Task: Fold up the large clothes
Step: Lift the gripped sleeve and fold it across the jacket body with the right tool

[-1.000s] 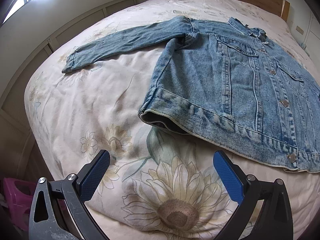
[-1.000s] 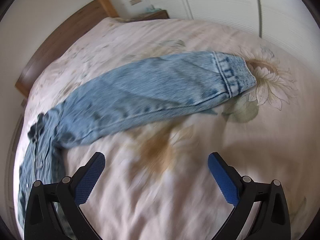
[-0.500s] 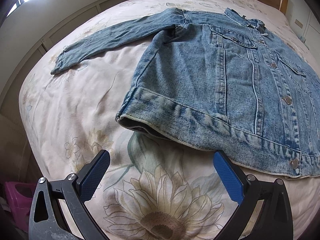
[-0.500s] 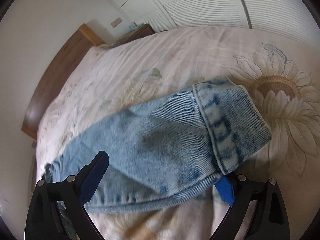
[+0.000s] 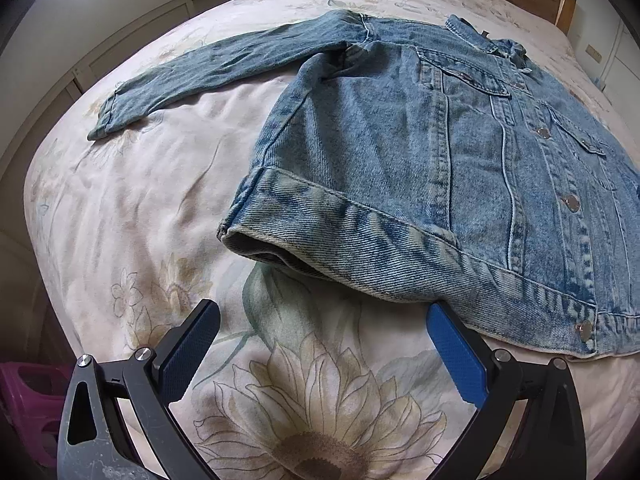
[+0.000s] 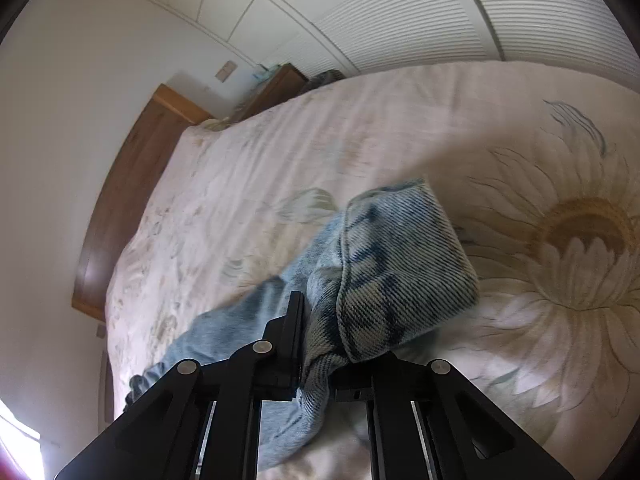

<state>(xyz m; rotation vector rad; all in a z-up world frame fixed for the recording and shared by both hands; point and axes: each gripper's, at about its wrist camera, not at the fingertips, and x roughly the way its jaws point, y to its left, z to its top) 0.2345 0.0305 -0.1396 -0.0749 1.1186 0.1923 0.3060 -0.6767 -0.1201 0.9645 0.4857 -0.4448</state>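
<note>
A faded blue denim jacket lies front up on the bed, buttons closed, one sleeve stretched out to the left. My left gripper hovers open just short of the jacket's bottom hem, its right pad close to the hem, nothing between the pads. In the right wrist view the jacket's other sleeve is pinched just behind its cuff by my right gripper, which is shut on it. The cuff sticks up past the fingers and the sleeve trails back to the lower left.
The floral bedspread covers the whole bed, with a wooden headboard at the far end. A nightstand and white louvred wardrobe doors stand beyond. A pink crate sits on the floor at the left.
My right gripper moved up to the sleeve cuff and closed on the sleeve, which now bunches up between the fingers. The left gripper edged closer to the jacket's hem, still open.
</note>
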